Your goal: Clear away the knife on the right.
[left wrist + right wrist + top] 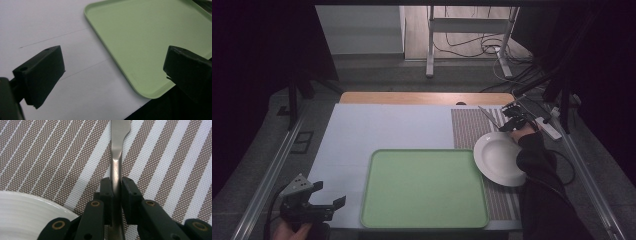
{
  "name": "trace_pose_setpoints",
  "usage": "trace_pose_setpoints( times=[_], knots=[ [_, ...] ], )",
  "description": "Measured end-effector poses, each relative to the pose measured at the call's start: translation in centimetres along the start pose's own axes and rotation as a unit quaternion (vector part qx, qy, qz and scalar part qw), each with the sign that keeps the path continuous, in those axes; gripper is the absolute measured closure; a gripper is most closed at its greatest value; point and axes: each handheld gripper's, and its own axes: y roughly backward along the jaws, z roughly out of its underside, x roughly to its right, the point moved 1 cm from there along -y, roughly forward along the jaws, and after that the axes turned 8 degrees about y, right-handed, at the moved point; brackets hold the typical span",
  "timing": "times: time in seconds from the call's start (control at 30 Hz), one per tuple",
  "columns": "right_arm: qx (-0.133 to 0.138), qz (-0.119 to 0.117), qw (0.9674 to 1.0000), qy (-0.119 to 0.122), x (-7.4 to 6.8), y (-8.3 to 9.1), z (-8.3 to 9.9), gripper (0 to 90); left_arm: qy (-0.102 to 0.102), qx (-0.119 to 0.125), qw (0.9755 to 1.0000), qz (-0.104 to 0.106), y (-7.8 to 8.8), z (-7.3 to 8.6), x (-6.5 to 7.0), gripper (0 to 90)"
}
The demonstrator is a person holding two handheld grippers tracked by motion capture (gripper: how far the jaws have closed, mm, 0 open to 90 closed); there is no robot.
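Right gripper (117,192) is pinching a metal knife (117,150) by its handle, both jaws pressed against the steel, the blade end reaching out over the striped brown placemat (50,150). From the high view, that gripper (510,116) is sitting at the far right of the table, the knife (488,116) slanting away toward the far left above the placemat (467,127). Just on the near side of it, a white plate (499,159) is resting partly on the placemat, its edge touching or slightly overlapping the right rim of the green tray (424,224). The plate's rim (25,212) is curving in just beside the closed jaws.

Left gripper (330,194) is hanging at the near left corner, over the pale table surface (362,130), its jaws spread wide with nothing between them. Looking along those jaws, the tray's near corner (150,92) is lying between and beyond them, apart from both.
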Motion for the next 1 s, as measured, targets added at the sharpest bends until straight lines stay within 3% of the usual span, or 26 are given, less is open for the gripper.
trace_pose_setpoints(
  times=[0.07, 0.23, 0.5, 0.67, 1.0],
  knots=[
    [0.000, 0.009, 0.9999, 0.007, 0.1, 0.2, 0.1, 80.4, -0.001, 0.000, 1.0000, 0.000, 0.0, 0.0, 0.0, 3.3],
    [0.019, 0.028, 0.9994, -0.009, 1.3, 1.4, 0.7, 80.4, -0.001, 0.000, 1.0000, 0.000, 0.0, 0.0, 0.0, 3.3],
    [0.042, 0.020, 0.9981, -0.040, 2.7, 3.2, 1.9, 80.5, -0.001, 0.000, 1.0000, 0.000, 0.0, 0.0, 0.0, 3.3],
    [0.060, 0.010, 0.9973, -0.040, 2.4, 4.3, 2.0, 80.5, -0.002, 0.000, 1.0000, -0.001, 0.0, 0.0, 0.0, 3.3],
    [0.089, -0.013, 0.9954, -0.033, 0.5, 6.3, 1.9, 80.5, -0.001, 0.001, 1.0000, -0.001, 0.0, 0.0, 0.0, 3.3]
  ],
)
